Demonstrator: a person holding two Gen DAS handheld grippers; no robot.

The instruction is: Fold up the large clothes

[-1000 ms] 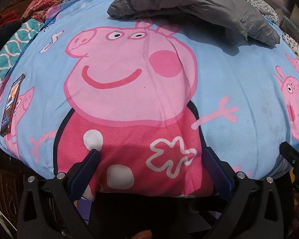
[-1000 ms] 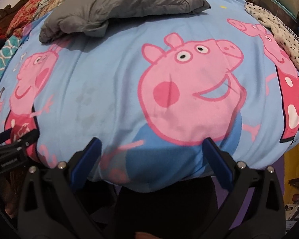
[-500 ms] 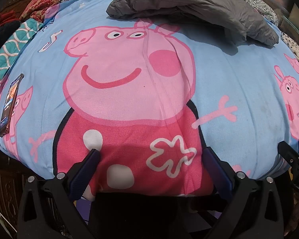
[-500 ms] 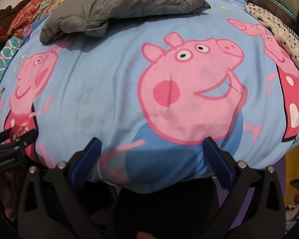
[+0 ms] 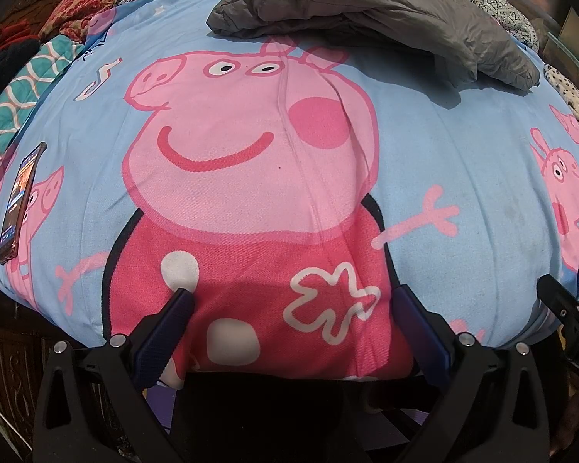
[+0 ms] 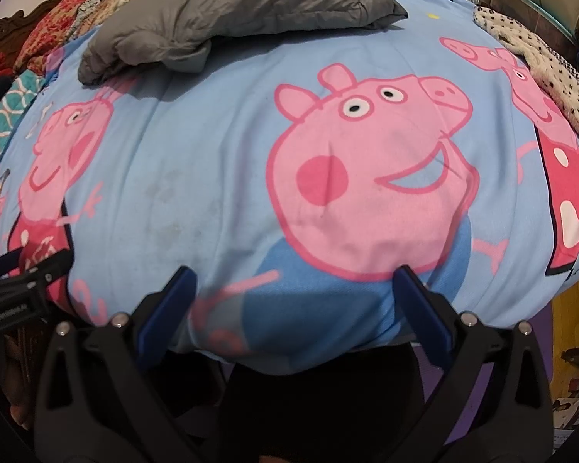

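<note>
A gray puffer jacket lay folded at the bed's far side on a blue Peppa Pig bedsheet. Both claws, left and right, hovered spread at the near edge. A smartphone rested left; no lettering was readable.

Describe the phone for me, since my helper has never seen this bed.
Start at the blue cartoon-pig bedsheet covering the bed. Follow its near edge toward the teal patterned quilt. There lies the phone: slim, dark, screen lit, the only hard, glossy thing among fabrics.

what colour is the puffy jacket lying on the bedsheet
The puffy jacket is plain grey; it shows best in the left wrist view.
</note>
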